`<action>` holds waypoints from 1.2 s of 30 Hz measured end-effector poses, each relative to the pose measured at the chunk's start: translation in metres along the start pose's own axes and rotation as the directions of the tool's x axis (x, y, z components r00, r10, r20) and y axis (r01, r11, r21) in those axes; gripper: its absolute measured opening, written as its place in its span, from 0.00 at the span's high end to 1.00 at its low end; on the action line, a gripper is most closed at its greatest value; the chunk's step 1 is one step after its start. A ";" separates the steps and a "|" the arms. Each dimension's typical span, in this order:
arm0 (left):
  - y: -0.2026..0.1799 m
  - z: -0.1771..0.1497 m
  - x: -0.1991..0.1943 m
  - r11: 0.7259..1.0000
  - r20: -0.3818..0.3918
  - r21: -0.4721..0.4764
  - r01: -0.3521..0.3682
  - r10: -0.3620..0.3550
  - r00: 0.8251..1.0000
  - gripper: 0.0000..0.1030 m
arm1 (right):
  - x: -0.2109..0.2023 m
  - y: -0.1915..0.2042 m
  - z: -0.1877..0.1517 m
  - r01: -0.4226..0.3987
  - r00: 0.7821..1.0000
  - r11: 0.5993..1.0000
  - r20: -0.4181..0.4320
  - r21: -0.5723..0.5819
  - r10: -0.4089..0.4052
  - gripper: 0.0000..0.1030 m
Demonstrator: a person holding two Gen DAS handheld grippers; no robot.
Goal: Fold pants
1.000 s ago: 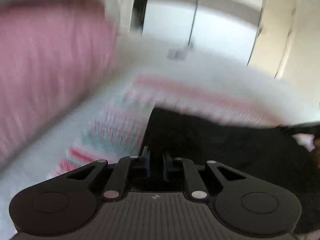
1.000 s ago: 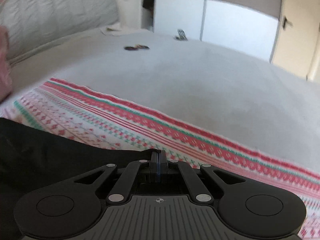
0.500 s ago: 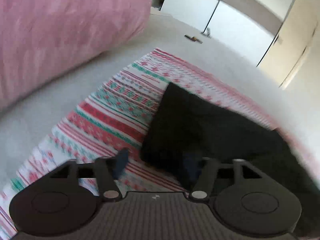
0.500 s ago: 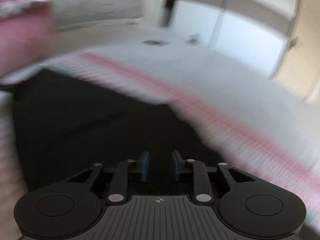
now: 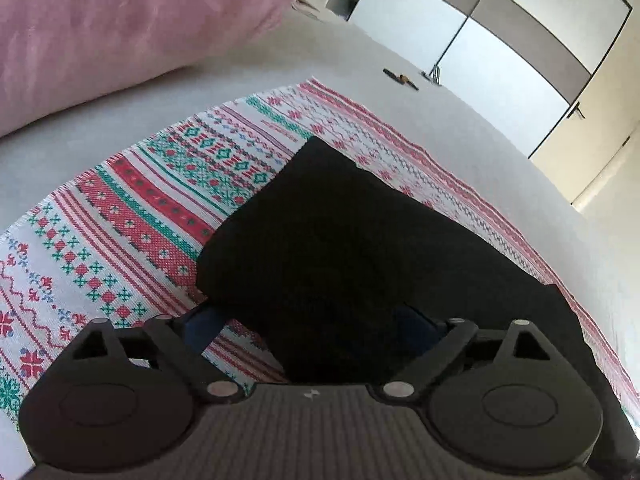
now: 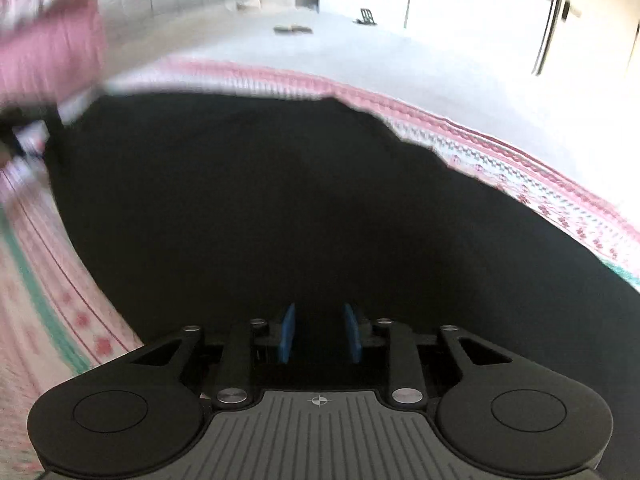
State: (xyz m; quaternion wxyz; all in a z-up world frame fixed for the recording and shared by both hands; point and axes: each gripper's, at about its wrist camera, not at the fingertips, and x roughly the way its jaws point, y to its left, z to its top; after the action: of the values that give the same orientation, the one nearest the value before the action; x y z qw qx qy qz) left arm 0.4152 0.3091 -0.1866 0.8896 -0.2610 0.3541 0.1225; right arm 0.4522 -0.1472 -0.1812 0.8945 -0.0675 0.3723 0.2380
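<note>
- Since half a second ago, left gripper (image 5: pixel 310 326) spread wider over the black pants (image 5: pixel 360 240) corner.
- Right gripper (image 6: pixel 319 332) stands narrowly parted above the pants, holding nothing.

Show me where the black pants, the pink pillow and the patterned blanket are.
black pants (image 5: pixel 360 240), left wrist view, middle of the folded dark fabric.
pink pillow (image 5: pixel 120 28), left wrist view, its broad front face.
patterned blanket (image 5: pixel 132 216), left wrist view, bare red and green band left of the pants.
</note>
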 end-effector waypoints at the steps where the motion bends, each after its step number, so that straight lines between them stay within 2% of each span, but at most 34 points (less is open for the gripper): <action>1: 0.001 -0.001 -0.003 1.000 0.011 0.013 -0.004 0.004 1.000 0.23 | -0.007 -0.019 0.010 -0.011 0.999 0.999 0.043 0.047 0.009 0.54; 3: 0.001 -0.002 -0.002 0.999 0.023 0.032 -0.003 0.002 1.000 0.23 | -0.009 -0.063 0.025 0.036 0.994 0.995 0.102 0.091 -0.045 0.52; 5: 0.003 -0.001 -0.002 1.000 0.041 0.007 -0.001 0.000 0.999 0.23 | 0.007 -0.100 0.035 0.175 0.982 0.983 0.070 0.051 -0.178 0.52; 6: 0.006 0.001 0.001 1.000 0.051 -0.011 0.001 -0.001 0.999 0.28 | 0.019 -0.111 0.039 0.234 0.972 0.972 0.037 -0.005 -0.234 0.50; 7: 0.006 0.001 0.001 1.000 0.068 -0.021 -0.009 0.010 0.998 0.48 | 0.030 -0.117 0.042 0.258 0.966 0.964 0.014 -0.068 -0.257 0.50; 9: 0.007 0.002 0.003 0.999 0.089 -0.007 -0.035 0.036 0.995 0.79 | 0.045 -0.119 0.044 0.226 0.974 0.963 -0.002 -0.145 -0.228 0.52; 10: 0.011 0.001 0.003 1.000 0.095 -0.028 -0.009 0.012 0.995 0.89 | 0.054 -0.118 0.047 0.195 0.980 0.966 -0.004 -0.172 -0.198 0.52; 12: 0.018 0.000 -0.001 0.997 0.114 -0.067 0.023 -0.016 0.993 0.94 | 0.076 -0.118 0.048 0.163 0.985 0.966 -0.030 -0.198 -0.173 0.55; 13: 0.018 -0.001 -0.005 0.998 0.129 -0.048 0.026 -0.020 0.991 0.96 | 0.084 -0.117 0.047 0.154 0.985 0.966 -0.042 -0.206 -0.166 0.63; 14: 0.017 -0.001 -0.008 0.999 0.147 -0.027 0.027 -0.023 0.989 0.97 | 0.075 -0.121 0.042 0.130 0.989 0.973 -0.043 -0.191 -0.141 0.74; 15: 0.017 0.000 -0.011 0.999 0.158 -0.021 0.033 -0.029 0.987 0.98 | 0.074 -0.123 0.045 0.109 0.992 0.982 -0.048 -0.154 -0.118 1.00; 16: 0.018 0.000 -0.014 0.999 0.166 -0.026 0.042 -0.038 0.985 0.99 | 0.073 -0.121 0.046 0.126 0.990 0.979 -0.040 -0.162 -0.134 1.00; 18: 0.021 0.000 -0.023 0.997 0.182 -0.042 0.062 -0.053 0.982 0.99 | 0.067 -0.110 0.041 0.206 0.978 0.953 0.006 -0.221 -0.210 1.00; 20: 0.019 -0.002 -0.023 0.999 0.192 0.006 0.049 -0.050 0.980 0.99 | 0.062 -0.106 0.043 0.246 0.969 0.948 0.044 -0.202 -0.242 1.00; 22: 0.015 -0.003 -0.006 0.999 0.141 0.042 -0.006 0.000 0.990 0.89 | 0.074 -0.107 0.039 0.333 0.940 0.915 0.009 -0.227 -0.340 1.00; 23: 0.017 -0.004 -0.002 0.999 0.118 0.039 -0.010 0.006 0.993 0.89 | 0.083 -0.105 0.033 0.368 0.922 0.887 -0.013 -0.278 -0.387 1.00; 24: 0.020 -0.005 -0.002 1.000 0.128 0.029 0.004 -0.007 0.992 0.87 | 0.083 -0.101 0.027 0.386 0.916 0.868 0.020 -0.312 -0.400 0.98; 25: 0.023 -0.004 -0.004 1.000 0.127 0.018 0.018 -0.020 0.992 0.81 | 0.078 -0.099 0.024 0.399 0.912 0.863 0.033 -0.310 -0.410 0.93; 26: 0.027 -0.001 -0.004 1.000 0.118 0.005 0.031 -0.031 0.993 0.79 | 0.068 -0.103 0.022 0.418 0.905 0.871 0.036 -0.259 -0.423 0.91; 28: 0.036 -0.001 -0.007 0.997 0.114 -0.021 0.076 -0.073 0.991 0.63 | 0.036 -0.118 0.015 0.437 0.899 0.894 0.069 -0.101 -0.432 0.89; 29: 0.040 0.000 -0.006 0.994 0.112 -0.038 0.099 -0.094 0.989 0.59 | 0.016 -0.128 0.007 0.442 0.895 0.897 0.085 -0.024 -0.439 0.88; 30: 0.040 -0.002 -0.008 0.992 0.112 -0.052 0.112 -0.105 0.988 0.53 | -0.004 -0.142 -0.004 0.442 0.891 0.895 0.092 0.051 -0.445 0.82; 31: 0.042 -0.001 -0.010 0.991 0.113 -0.066 0.118 -0.111 0.987 0.48 | -0.022 -0.157 -0.013 0.441 0.888 0.890 0.086 0.115 -0.451 0.69; 32: 0.042 0.000 -0.011 0.990 0.115 -0.081 0.120 -0.110 0.987 0.46 | -0.041 -0.175 -0.027 0.450 0.881 0.875 0.071 0.178 -0.467 0.60; 33: 0.041 0.000 -0.013 0.989 0.119 -0.093 0.115 -0.103 0.987 0.45 | -0.056 -0.195 -0.040 0.479 0.863 0.847 0.049 0.231 -0.502 0.43; 34: 0.040 -0.001 -0.015 0.989 0.122 -0.101 0.108 -0.096 0.988 0.45 | -0.075 -0.220 -0.055 0.518 0.837 0.802 0.020 0.297 -0.548 0.39; 36: 0.041 -0.002 -0.021 0.990 0.119 -0.099 0.099 -0.087 0.989 0.45 | -0.108 -0.264 -0.082 0.529 0.814 0.717 -0.034 0.454 -0.579 0.39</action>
State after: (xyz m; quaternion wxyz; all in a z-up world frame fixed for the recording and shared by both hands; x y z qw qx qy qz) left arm 0.3829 0.3415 -0.1887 0.8983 -0.3162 0.2831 0.1139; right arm 0.4599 -0.4441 -0.1794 0.9346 0.0426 0.3289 -0.1288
